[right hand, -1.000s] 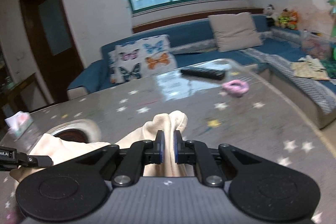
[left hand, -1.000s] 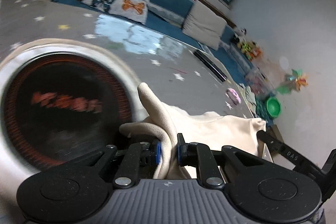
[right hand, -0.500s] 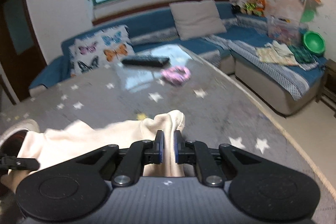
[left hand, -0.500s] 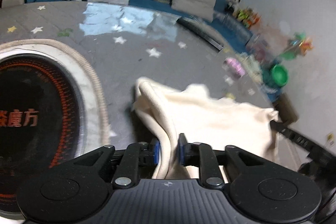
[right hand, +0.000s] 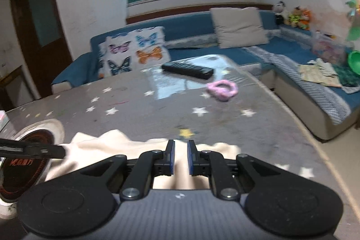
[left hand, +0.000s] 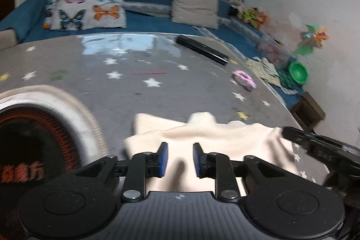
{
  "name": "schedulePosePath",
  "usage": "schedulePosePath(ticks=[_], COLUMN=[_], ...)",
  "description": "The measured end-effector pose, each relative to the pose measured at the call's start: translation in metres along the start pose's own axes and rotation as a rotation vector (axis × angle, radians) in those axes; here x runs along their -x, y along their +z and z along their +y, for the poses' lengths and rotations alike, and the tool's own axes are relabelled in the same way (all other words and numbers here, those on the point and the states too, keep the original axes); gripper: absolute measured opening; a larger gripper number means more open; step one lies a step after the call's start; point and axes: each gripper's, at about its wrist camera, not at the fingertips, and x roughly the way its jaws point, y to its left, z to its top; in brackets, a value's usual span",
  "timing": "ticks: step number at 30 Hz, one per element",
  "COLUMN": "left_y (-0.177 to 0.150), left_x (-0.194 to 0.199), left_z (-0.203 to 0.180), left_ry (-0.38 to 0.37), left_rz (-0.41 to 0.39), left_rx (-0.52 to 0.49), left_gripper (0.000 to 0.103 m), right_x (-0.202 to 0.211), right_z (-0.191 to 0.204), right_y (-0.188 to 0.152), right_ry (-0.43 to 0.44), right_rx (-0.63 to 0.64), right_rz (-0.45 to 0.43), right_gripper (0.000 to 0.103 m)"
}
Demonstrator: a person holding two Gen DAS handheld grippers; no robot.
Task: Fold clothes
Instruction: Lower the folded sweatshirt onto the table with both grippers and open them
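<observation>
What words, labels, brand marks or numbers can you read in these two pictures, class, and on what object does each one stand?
Orange characters on the round heater, in the left view: blurred; the last looks like "方", the rest unreadable.
The same characters on the heater in the right view: too blurred to read.
Pale marks on the right gripper's black arm, seen in the left view: too blurred to read.
Small emblem on the left gripper body: a symbol, no letters.
Remote control: no readable print.
</observation>
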Motion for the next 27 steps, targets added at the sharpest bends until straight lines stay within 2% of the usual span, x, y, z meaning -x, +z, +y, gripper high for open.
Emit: schedulePosePath(ticks=[5, 14, 21, 23, 25, 27], left_y=[0.009, 0.013, 0.01, 0.007, 0.003, -0.001], left_x=[-0.03, -0.061, -0.05, -0.045, -0.038, -0.03], left_z=[-0.013, -0.017, -0.025, -0.029, -0.033, -0.036], left_ry=[-0.024, -0.021, 0.001, 0.004, 0.011, 0.014], left_rz=[0.021, 0.032, 0.022, 0.024, 0.016, 0.009], left_rx=[-0.054, -0.077, -0.109, -0.12, -0.14, -0.16], left_gripper=[0.017, 0.017, 0.018, 0.025, 0.033, 0.04], right_x=[-0.02, -0.042, -0.029, -0.027, -0.02, -0.011], right_z=[0.014, 0.012, 0.017, 0.019, 0.021, 0.023], right_y=[0.001, -0.008, -0.007, -0.01, -0.012, -0.014], right_ry=[0.036, 0.006, 0.016, 0.011, 0.014, 0.018], right_rx=[0.025, 0.037, 0.052, 0.058, 0.057, 0.061], right_rz=[0.028, 0.075, 0.069, 0.077, 0.071, 0.065], right_gripper=[0.011, 0.012, 0.026, 0.028, 0.039, 0.042])
